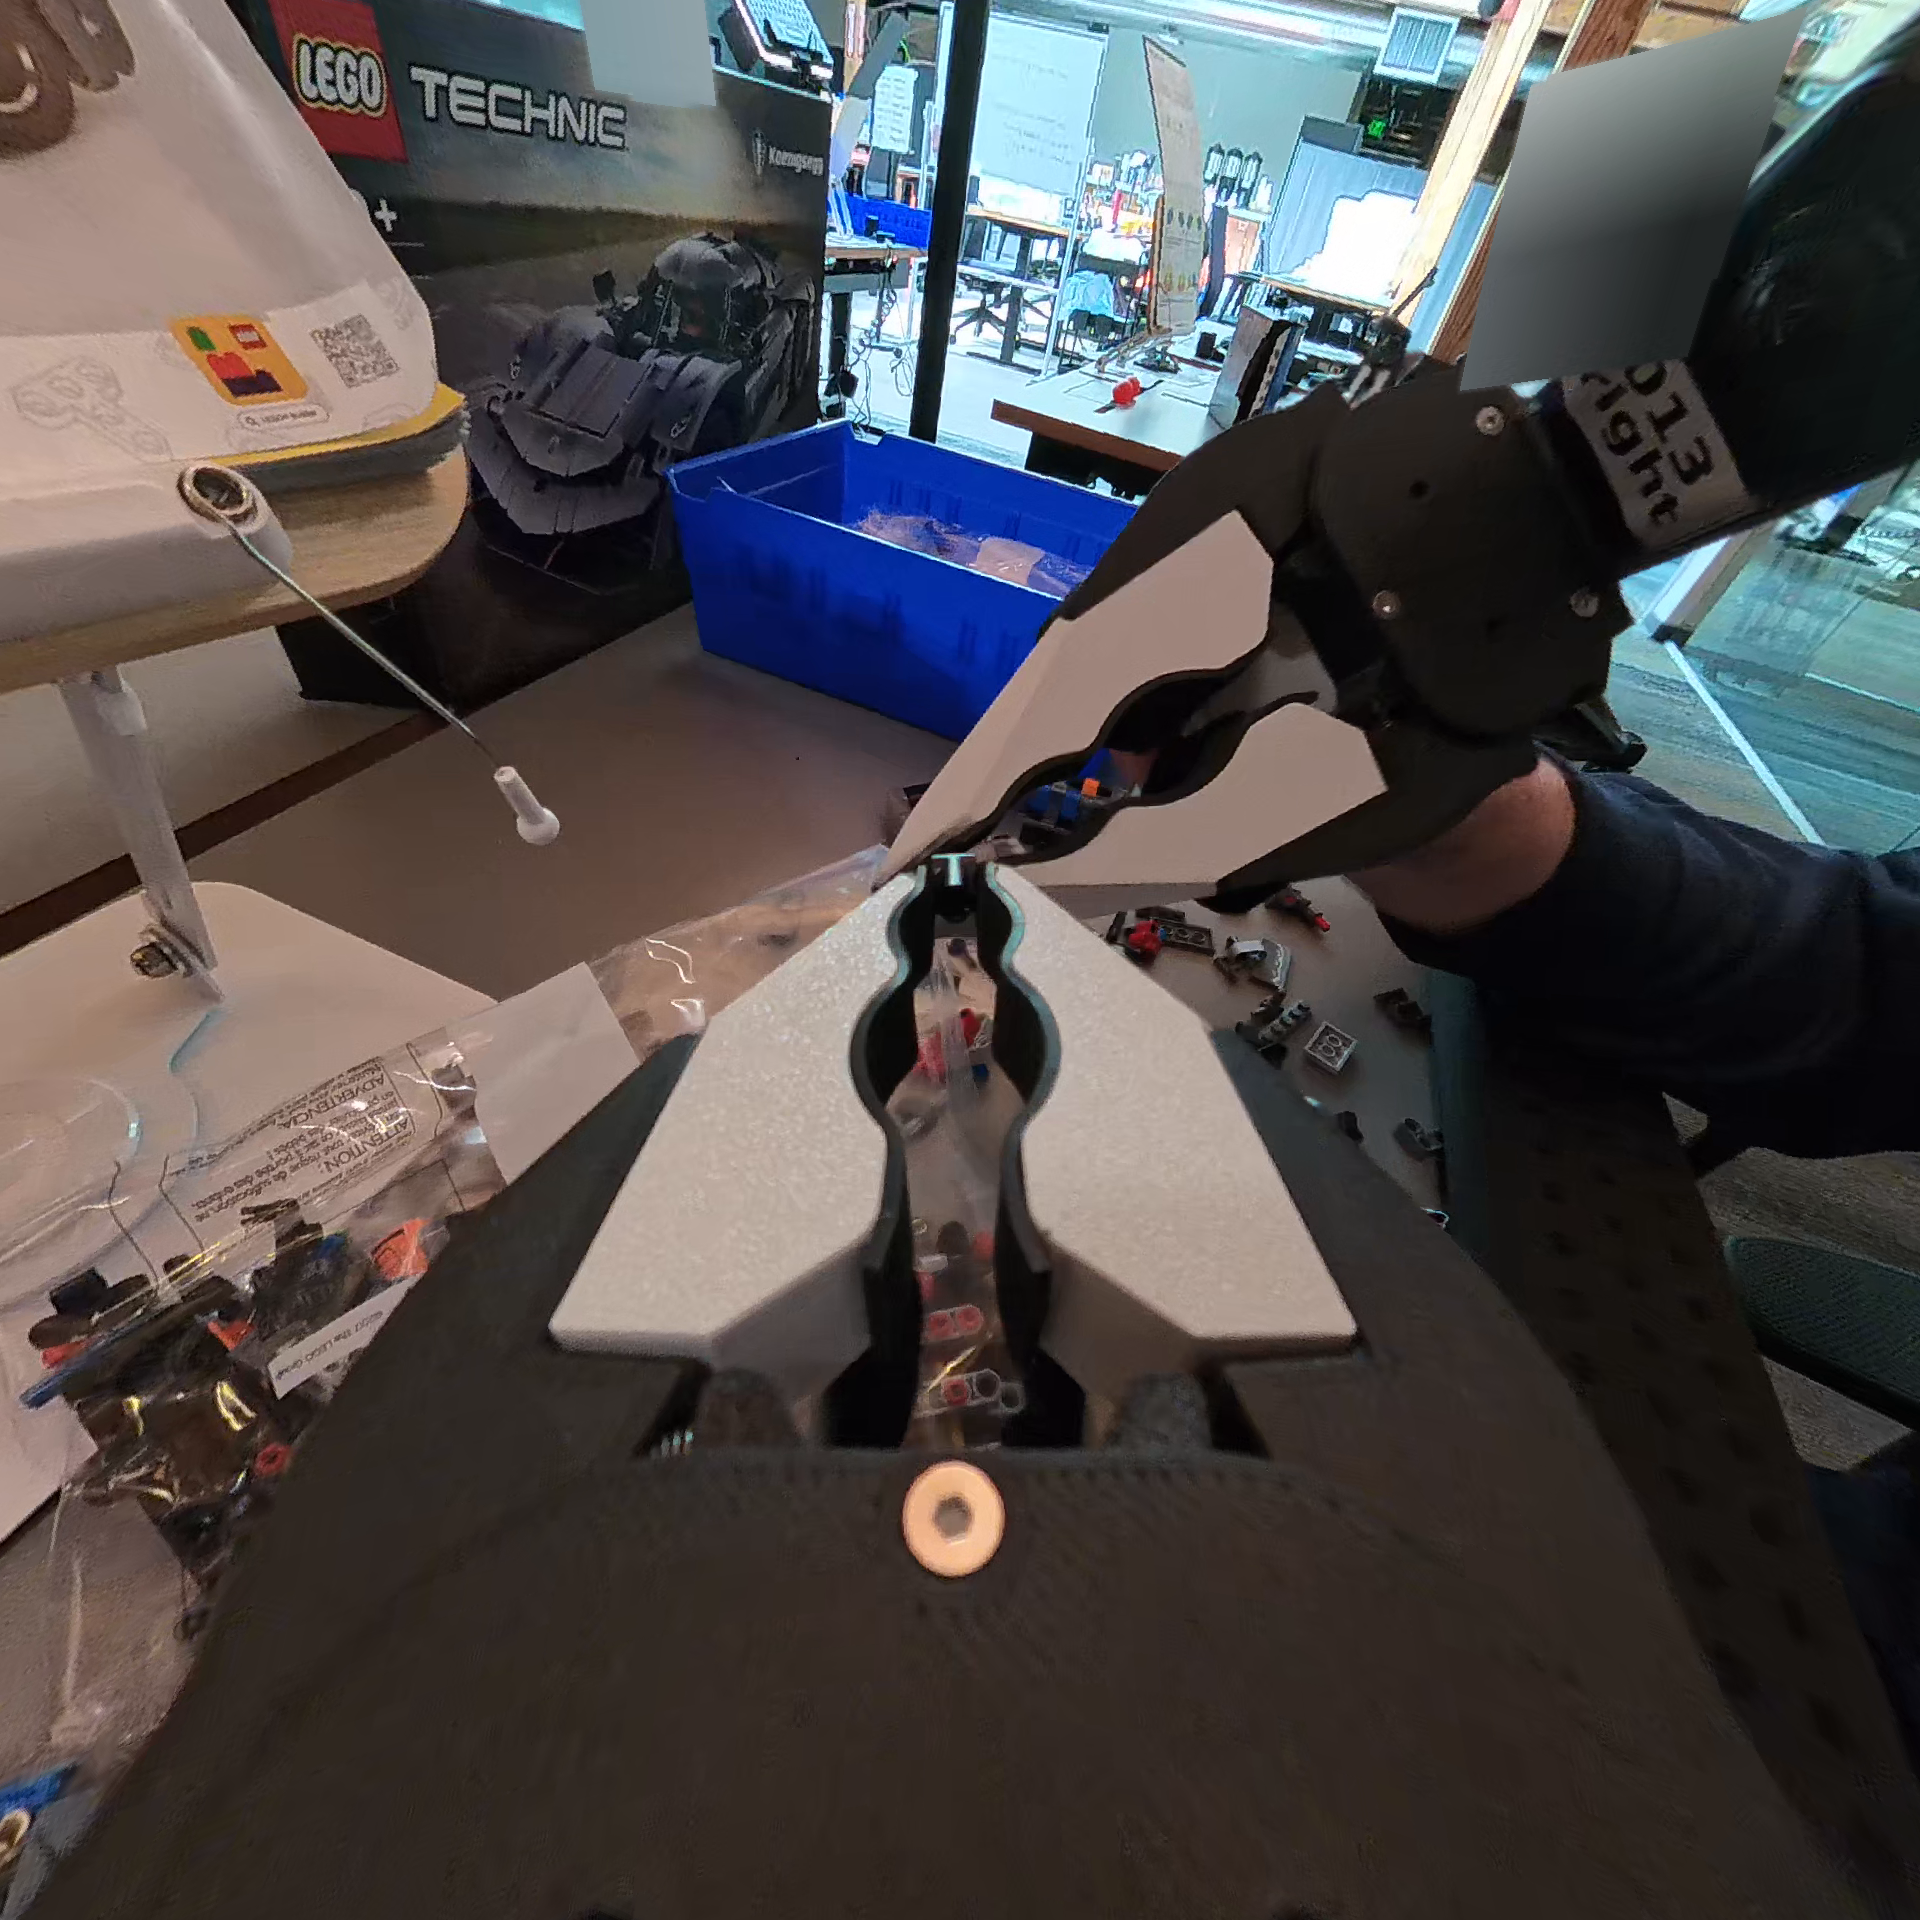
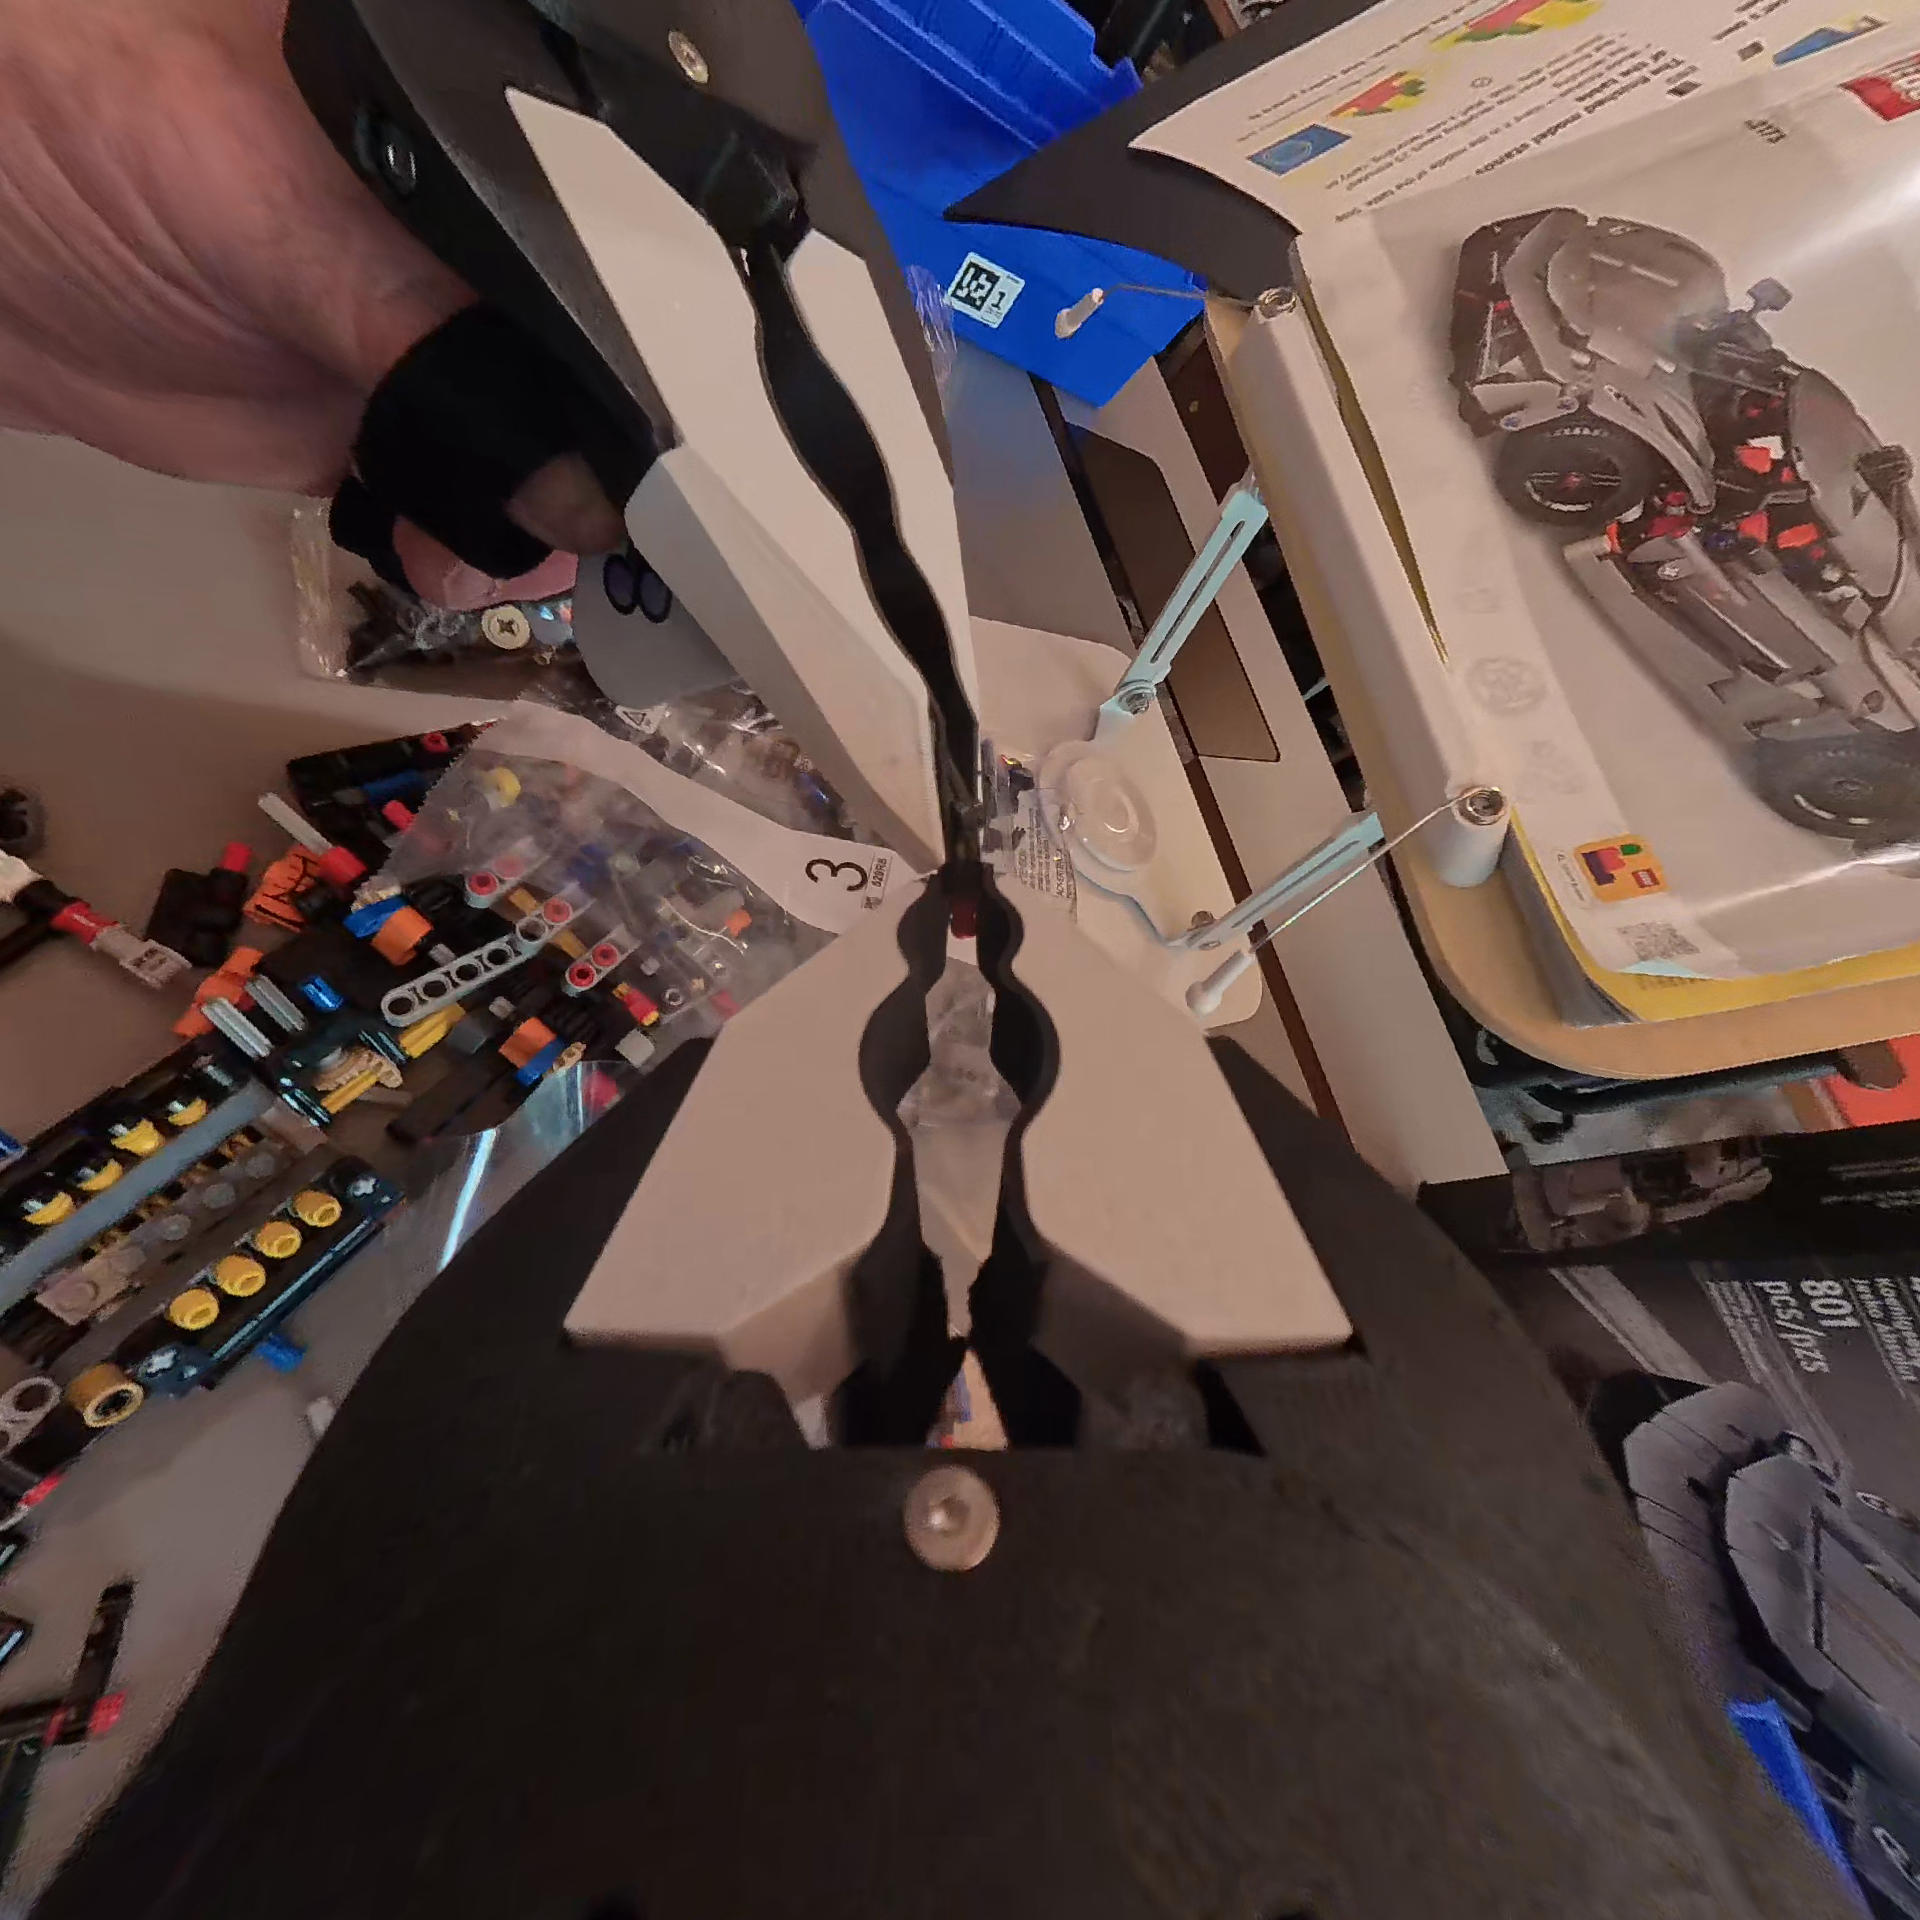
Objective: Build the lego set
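My left gripper (image 1: 951, 881) and my right gripper (image 2: 958, 902) meet tip to tip above the table. Both are shut on one small dark lego piece (image 1: 952, 871), which shows a red part (image 2: 962, 916) in the right wrist view. The right gripper (image 1: 961, 844) comes in from the right in the left wrist view. The left gripper (image 2: 958, 821) comes down from the top in the right wrist view. Clear bags of lego parts (image 1: 260, 1299) (image 2: 582, 914) lie below the tips. A partly built black beam assembly with yellow pins (image 2: 208, 1268) lies at the left.
An instruction booklet (image 2: 1662, 520) rests on a white stand (image 1: 145, 914) on the left. Behind it stands the lego box (image 1: 582, 208) and a blue bin (image 1: 862, 561). Loose small pieces (image 1: 1278, 997) are scattered on the grey table (image 1: 644, 769) at the right. The tips of both grippers are at nearly the same place.
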